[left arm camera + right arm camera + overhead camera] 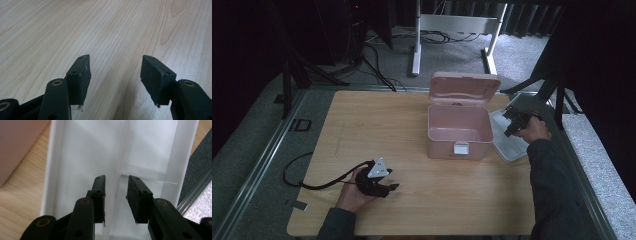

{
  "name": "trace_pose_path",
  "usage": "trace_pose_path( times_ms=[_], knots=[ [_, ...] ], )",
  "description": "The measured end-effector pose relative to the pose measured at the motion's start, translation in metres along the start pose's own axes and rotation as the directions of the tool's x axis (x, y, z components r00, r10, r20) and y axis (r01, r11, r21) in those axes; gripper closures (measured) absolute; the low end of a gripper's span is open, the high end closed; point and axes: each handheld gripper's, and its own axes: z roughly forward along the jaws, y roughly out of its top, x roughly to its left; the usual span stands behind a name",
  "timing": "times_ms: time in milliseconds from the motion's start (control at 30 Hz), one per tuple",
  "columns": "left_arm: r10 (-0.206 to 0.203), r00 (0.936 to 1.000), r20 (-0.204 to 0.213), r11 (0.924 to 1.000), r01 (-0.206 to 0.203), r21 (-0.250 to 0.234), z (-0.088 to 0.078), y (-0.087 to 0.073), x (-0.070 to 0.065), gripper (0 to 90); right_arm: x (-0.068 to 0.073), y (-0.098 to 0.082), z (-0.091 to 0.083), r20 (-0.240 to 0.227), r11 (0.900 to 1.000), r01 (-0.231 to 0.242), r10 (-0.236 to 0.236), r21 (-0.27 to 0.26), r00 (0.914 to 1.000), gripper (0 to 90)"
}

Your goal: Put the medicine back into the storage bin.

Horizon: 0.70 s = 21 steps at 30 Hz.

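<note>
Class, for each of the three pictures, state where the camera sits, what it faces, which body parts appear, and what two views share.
High view: above the wooden table, looking down on the open pink plastic box, both forearms, and both grippers.
Left gripper view: on the left gripper, facing bare tabletop, jaws apart.
Right gripper view: on the right gripper, jaws straddling the white translucent tray's divider.
Shared: tray and pink box, high and right gripper views.

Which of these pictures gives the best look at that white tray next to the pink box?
The right gripper view: the white tray shows close up, its divider wall between the jaws of the right hand-held gripper. The high view shows it small, beside the pink box. The left gripper view looks at bare wood.
</note>
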Motion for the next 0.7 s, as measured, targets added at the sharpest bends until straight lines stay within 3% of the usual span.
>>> trace_pose_path(
  times_ms=[500,700],
  knots=[
    [-0.009,0.9999,-0.005,1.0,0.009,0.003,-0.001,-0.002,0.0,41.4,-0.004,0.009,0.015,-0.031,0.998,-0.043,0.044,0.043,0.9985,79.5],
    [-0.008,0.9999,-0.01,1.0,0.008,0.003,-0.003,-0.003,0.0,41.4,-0.006,0.01,0.015,-0.022,0.997,-0.048,0.049,0.067,0.9986,78.1]
  ],
)
